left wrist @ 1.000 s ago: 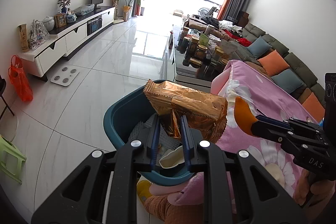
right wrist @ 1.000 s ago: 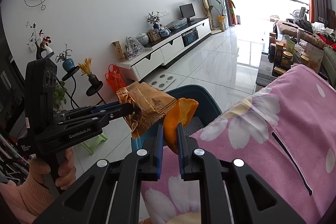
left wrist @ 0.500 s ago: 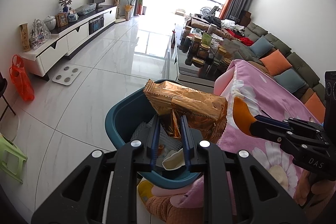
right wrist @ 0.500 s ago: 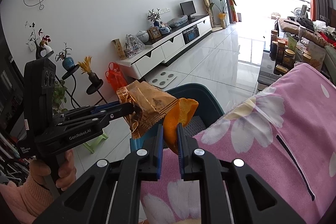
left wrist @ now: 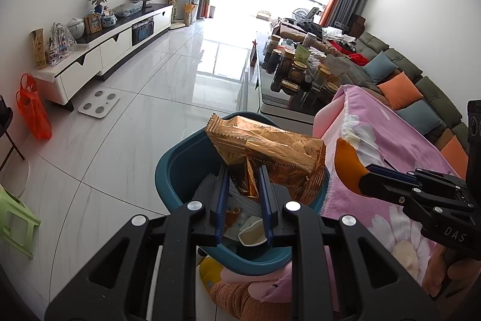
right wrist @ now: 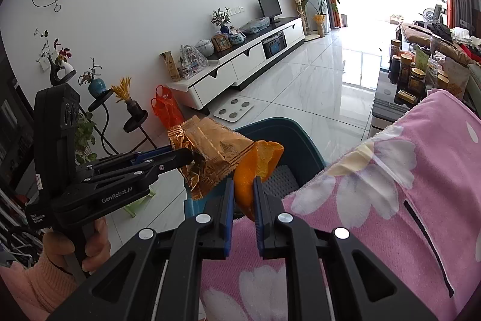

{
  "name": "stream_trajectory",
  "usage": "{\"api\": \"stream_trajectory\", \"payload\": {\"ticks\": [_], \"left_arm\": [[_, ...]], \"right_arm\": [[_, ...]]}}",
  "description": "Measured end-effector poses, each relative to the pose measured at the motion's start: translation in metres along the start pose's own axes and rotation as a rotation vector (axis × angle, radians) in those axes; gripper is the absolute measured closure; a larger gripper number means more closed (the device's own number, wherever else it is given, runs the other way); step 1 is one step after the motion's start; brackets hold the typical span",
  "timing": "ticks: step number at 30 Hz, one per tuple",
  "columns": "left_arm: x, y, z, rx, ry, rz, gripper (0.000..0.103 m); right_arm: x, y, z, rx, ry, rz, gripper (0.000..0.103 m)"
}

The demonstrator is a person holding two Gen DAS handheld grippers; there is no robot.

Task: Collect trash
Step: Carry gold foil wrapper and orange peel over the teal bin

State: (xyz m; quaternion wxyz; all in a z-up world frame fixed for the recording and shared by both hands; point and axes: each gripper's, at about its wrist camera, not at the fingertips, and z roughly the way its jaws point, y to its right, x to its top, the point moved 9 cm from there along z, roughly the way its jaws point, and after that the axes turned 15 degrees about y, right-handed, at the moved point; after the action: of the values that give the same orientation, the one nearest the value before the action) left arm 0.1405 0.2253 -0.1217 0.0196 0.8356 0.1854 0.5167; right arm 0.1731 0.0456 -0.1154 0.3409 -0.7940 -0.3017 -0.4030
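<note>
- Left gripper (left wrist: 242,179) has its jaws clamped narrow on the crumpled tail of a gold snack wrapper (left wrist: 270,149), and the bulk of the packet sticks up and out past the tips.
- That wrapper hangs right over the teal bin (left wrist: 177,170), which stands on the white tiled floor (left wrist: 120,140) just beside the pink flowered blanket (left wrist: 390,146).
- Down inside the bin there is already rubbish: a white crumpled cup or paper scrap (left wrist: 251,230) and a grey ribbed liner; the rest is too hidden to name.
- Right gripper (right wrist: 243,188) is squeezed tight on a piece of orange peel (right wrist: 255,164), the peel standing up between the blue pads.
- From the right wrist view the peel touches the edge of the wrapper, both held above the near rim of the bin.
- A hand in a pink knitted sleeve (right wrist: 75,248) grips the left tool's handle at lower left.
- Beyond, a glass coffee desk (left wrist: 270,104) loaded with jars (left wrist: 296,69), and a grey sofa with orange and blue cushions (left wrist: 399,92).
</note>
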Motion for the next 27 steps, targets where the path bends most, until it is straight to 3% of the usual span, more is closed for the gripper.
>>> {"api": "stream_trajectory", "payload": {"ticks": [27], "left_arm": [[-0.008,-0.011,0.020,0.053,-0.027,-0.008,0.083]], "right_arm": [[-0.003,0.002,0.028,-0.025,-0.063,0.000,0.092]]}}
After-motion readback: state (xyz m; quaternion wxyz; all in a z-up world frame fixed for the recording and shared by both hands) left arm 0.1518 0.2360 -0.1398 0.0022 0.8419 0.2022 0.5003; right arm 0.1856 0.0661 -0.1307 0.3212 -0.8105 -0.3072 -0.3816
